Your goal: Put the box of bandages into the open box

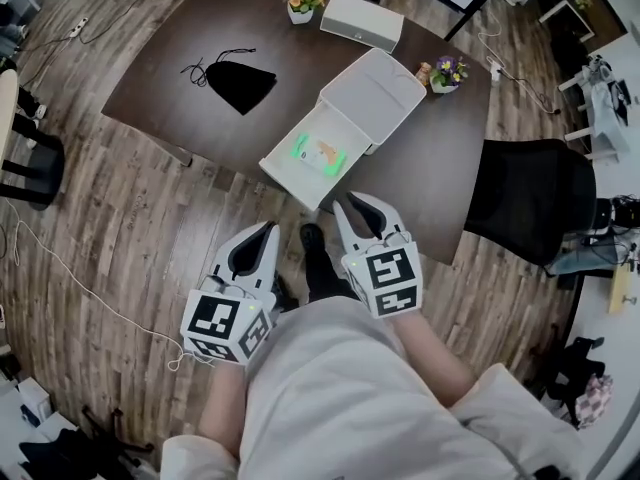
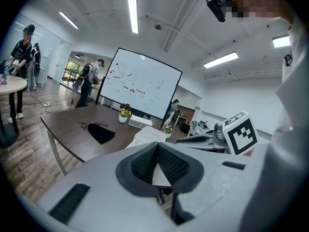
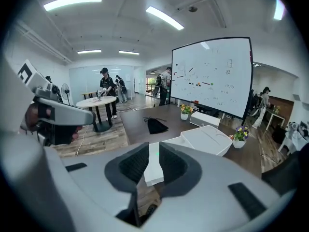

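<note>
The open white box (image 1: 296, 175) lies on the dark table (image 1: 170, 63) near its front edge, its lid (image 1: 372, 92) folded back. Inside lies the box of bandages (image 1: 318, 153), white with green and orange print. Both grippers hang close to my body, short of the table. My left gripper (image 1: 270, 230) is shut, its tips meeting with nothing held (image 2: 157, 146). The right gripper (image 1: 355, 204) has its jaws a narrow gap apart (image 3: 153, 151), empty; the open box (image 3: 155, 170) shows through that gap.
A black drawstring pouch (image 1: 240, 83) lies on the table's left half. A closed white box (image 1: 362, 20) and two small flower pots (image 1: 303, 3) (image 1: 447, 71) stand at the back. A black chair (image 1: 530, 198) stands to the right. People stand in the background by a whiteboard (image 2: 140, 83).
</note>
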### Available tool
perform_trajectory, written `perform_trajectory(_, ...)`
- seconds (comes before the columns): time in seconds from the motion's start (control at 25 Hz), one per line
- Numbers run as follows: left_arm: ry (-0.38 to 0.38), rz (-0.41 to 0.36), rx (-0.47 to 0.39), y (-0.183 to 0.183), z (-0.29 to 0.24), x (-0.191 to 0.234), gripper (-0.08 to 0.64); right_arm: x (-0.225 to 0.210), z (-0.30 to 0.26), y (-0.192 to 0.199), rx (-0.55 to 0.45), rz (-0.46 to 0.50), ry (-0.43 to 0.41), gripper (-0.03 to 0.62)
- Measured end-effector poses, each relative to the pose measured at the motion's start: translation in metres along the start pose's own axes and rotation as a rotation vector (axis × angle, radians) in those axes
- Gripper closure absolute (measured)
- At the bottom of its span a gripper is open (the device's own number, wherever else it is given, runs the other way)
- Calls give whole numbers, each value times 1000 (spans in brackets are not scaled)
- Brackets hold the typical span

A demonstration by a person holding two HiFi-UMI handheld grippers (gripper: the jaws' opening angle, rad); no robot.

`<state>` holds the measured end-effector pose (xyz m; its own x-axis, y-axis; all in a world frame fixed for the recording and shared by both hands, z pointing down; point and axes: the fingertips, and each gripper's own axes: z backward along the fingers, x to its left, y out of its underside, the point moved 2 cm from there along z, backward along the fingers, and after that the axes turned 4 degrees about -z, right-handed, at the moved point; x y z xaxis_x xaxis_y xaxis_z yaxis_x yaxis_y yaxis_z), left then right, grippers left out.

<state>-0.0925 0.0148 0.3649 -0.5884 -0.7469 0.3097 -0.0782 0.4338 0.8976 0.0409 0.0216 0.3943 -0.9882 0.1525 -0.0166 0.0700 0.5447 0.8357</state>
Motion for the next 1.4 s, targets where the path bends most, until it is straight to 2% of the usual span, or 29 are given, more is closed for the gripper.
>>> perform_trajectory(0.28, 32, -19, -8, 3, 22, -1, 557, 25, 30, 1, -56, -41, 25, 549)
perform_trajectory(0.64, 55, -24, -3, 13, 47, 0, 557, 54, 50, 14, -71, -63, 51, 586)
perform_trajectory(1.0, 54, -26, -4, 17, 64, 1, 555, 74, 55, 18, -75, -72, 37, 588)
perform_trajectory(1.4, 73, -30, 13, 24, 64, -6, 557, 74, 61, 21, -80, -79, 32, 588)
